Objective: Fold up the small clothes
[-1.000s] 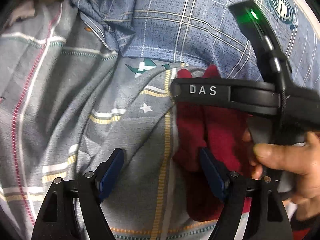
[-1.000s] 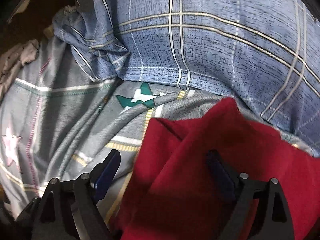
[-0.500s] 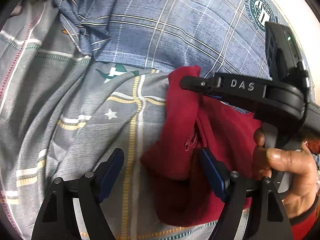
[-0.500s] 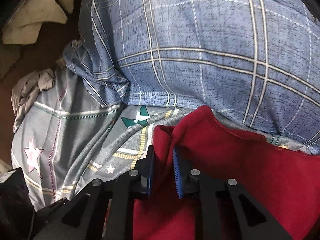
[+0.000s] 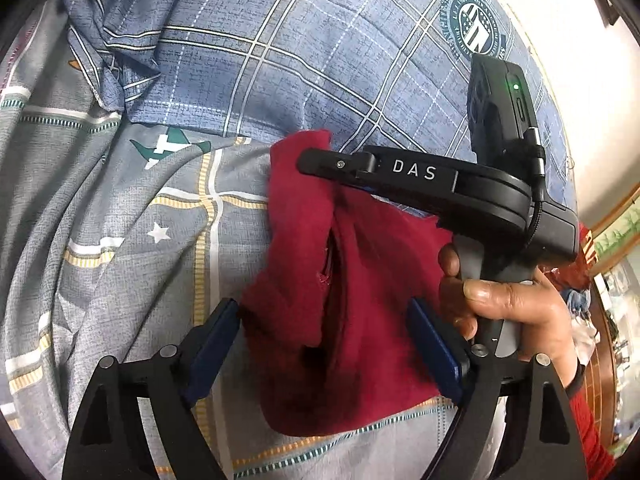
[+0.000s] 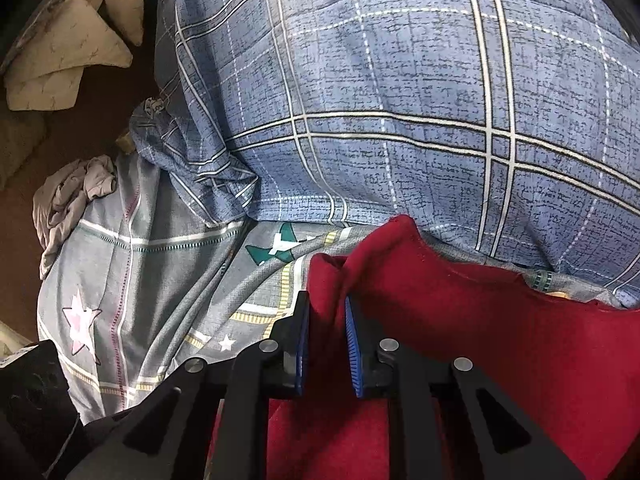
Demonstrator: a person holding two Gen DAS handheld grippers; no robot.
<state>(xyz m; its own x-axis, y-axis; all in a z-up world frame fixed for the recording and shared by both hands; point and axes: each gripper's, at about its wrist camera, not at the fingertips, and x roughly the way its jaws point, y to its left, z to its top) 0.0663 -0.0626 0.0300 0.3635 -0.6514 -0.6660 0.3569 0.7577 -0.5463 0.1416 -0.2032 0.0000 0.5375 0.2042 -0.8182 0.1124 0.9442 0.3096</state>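
A second ago the right claw [image 6: 326, 344] stood wide open over the red garment [image 6: 500, 344]; it has since closed on a raised fold at the garment's edge, lifting the cloth between the left claw's [image 5: 324, 348] spread fingers.

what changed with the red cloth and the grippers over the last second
The right gripper went from open to shut on the red garment, pinching its upper corner and lifting it off the grey star-print sheet. The left gripper stayed open, straddling the garment's lower part.
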